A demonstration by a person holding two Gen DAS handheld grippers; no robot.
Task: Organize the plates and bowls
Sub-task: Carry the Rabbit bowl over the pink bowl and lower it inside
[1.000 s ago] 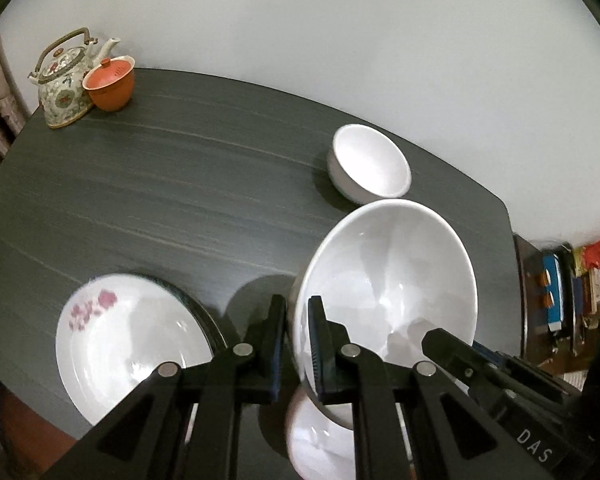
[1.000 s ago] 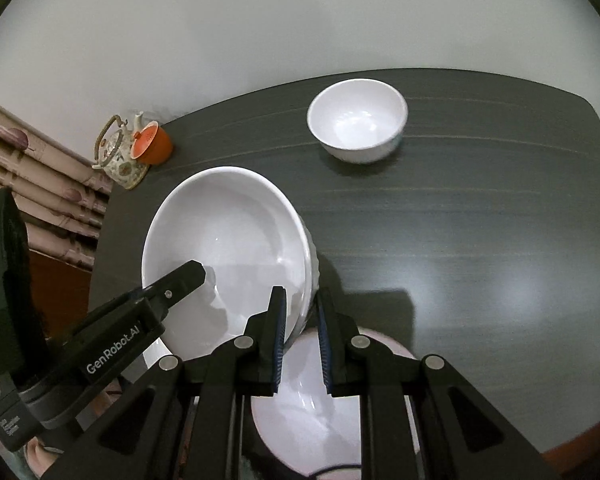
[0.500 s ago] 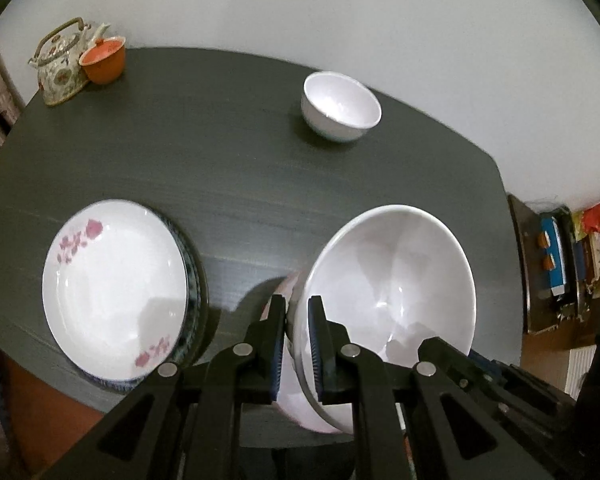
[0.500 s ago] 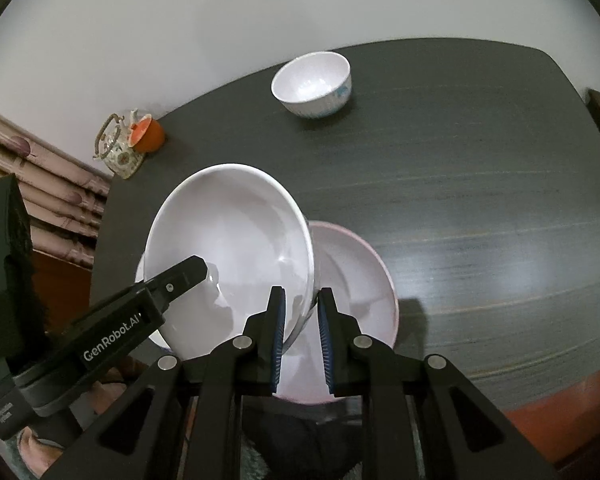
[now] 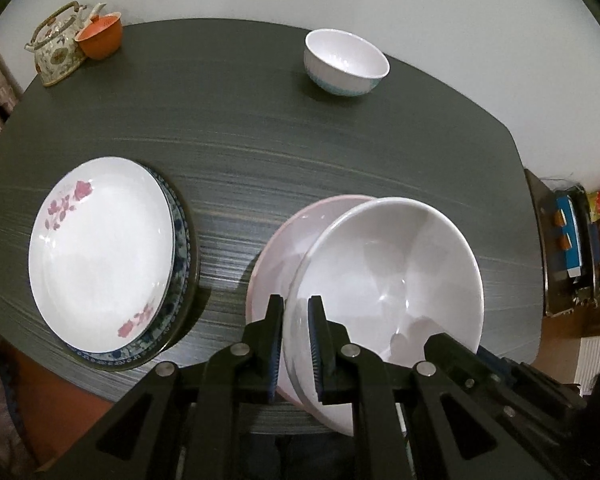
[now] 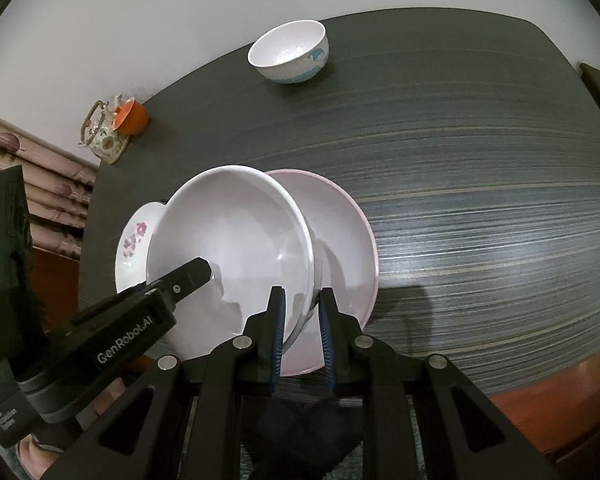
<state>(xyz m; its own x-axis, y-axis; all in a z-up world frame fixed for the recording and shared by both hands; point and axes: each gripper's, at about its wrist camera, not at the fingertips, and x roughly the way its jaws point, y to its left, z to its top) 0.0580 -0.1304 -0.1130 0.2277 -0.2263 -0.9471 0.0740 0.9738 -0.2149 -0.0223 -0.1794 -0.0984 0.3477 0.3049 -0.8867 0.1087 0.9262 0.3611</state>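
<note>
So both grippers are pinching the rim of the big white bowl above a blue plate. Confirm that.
Not quite. The plate under the big white bowl is pale pink, not blue, as the right wrist view shows. The rest holds: the left gripper and right gripper each pinch the bowl's rim.

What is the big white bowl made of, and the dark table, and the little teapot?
Big white bowl: probably glazed ceramic or melamine; it is smooth and glossy with soft reflections, so I can't be sure which.
Dark table: looks like wood or wood-look laminate, with fine streaky grain lines and a matte finish.
Teapot: likely painted porcelain, shiny with a flower pattern.
</note>
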